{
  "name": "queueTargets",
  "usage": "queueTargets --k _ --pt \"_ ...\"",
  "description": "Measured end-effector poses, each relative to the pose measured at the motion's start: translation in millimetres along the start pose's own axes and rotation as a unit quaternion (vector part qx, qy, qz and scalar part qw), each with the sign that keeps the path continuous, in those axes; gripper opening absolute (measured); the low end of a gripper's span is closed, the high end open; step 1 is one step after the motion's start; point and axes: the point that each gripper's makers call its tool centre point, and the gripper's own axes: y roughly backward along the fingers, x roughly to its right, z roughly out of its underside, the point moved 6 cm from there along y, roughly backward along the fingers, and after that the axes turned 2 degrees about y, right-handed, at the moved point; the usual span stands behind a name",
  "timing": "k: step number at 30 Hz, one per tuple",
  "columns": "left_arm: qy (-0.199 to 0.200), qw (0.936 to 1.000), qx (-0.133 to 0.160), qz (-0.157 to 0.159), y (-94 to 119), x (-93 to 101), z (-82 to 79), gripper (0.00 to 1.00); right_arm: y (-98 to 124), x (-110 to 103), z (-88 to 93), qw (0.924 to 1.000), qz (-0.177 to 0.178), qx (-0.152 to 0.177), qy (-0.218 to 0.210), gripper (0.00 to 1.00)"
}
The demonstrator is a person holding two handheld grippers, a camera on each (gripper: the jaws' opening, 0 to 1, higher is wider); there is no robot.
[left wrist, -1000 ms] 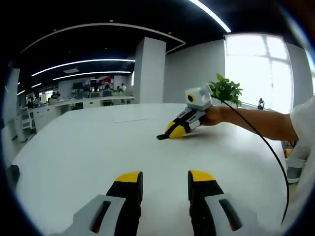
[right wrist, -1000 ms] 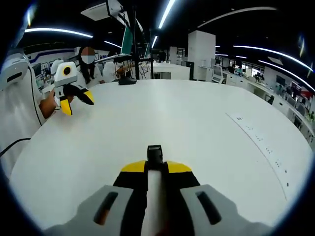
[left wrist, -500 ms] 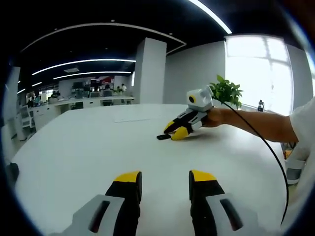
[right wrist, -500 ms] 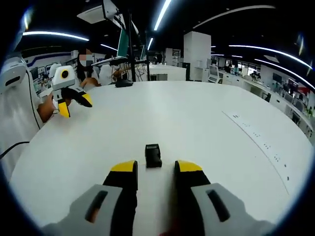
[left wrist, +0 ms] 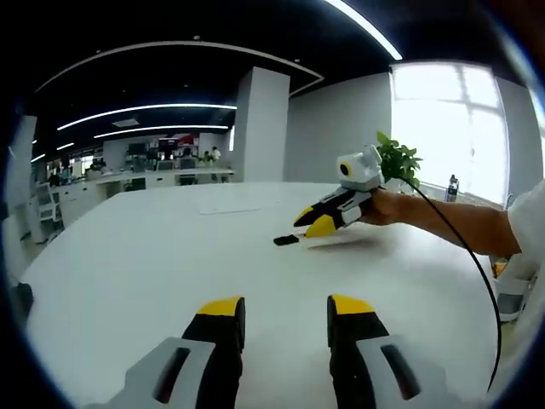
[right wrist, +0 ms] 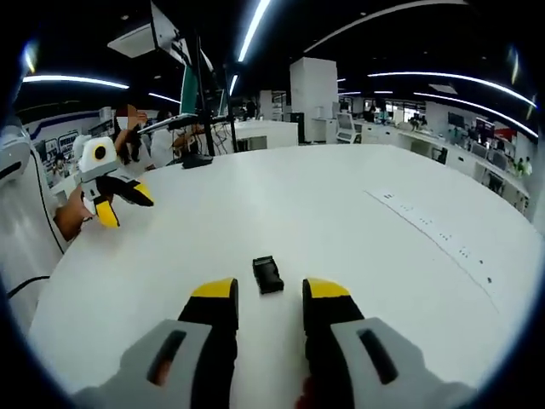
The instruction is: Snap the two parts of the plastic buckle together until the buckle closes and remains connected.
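Right now, in the right gripper view, my right gripper [right wrist: 270, 292] is hovering low over the white table [right wrist: 358, 221] with its yellow-tipped jaws spread apart and gripping nothing. Just beyond the tips, between them and slightly left of centre, the black buckle [right wrist: 267, 273] is lying flat on the bare tabletop, free of both jaws. It is reading as one small dark rectangular piece; I cannot tell from here whether its two parts are fully latched. Nothing is standing between the jaws and the buckle.

Farther off to the left, my left gripper [right wrist: 117, 201] is hanging over the table edge, held by my hand [right wrist: 70, 215], its jaws parted. Beyond it, a black stand [right wrist: 201, 102] is rising at the far side of the table, with office desks behind.

In the left gripper view, the left gripper [left wrist: 285, 309] is showing its jaws apart over empty table surface [left wrist: 128, 256]. Farther away, the buckle [left wrist: 286, 240] is appearing as a thin dark sliver on the table, with the right gripper [left wrist: 315, 220] just above and to the right of it, not touching it. Behind that, a green plant [left wrist: 396, 158] is standing before a bright window [left wrist: 447, 128].
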Motion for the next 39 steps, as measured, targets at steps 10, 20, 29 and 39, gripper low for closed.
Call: queueTargets --k 10,20,29,39 --pt "0.001 1.0000 0.006 -0.005 -1 1.4 -3.4 0.38 24 -20 -2.6 0.9944 0.097 0.012 -0.040 0.28" --pt "-0.003 0.9997 0.012 -0.019 5 0.4 -5.9 0.37 57 -82 -5.8 0.9789 0.196 0.013 -0.056 0.31" --pt "-0.005 0.9994 0.019 -0.027 15 -2.2 -9.6 0.37 87 -129 18.5 0.9527 0.283 0.016 -0.109 0.31" --pt "-0.002 0.9992 0.022 -0.033 24 -4.7 -5.7 0.37 118 -172 46.7 0.9237 0.340 0.053 -0.169 0.30"
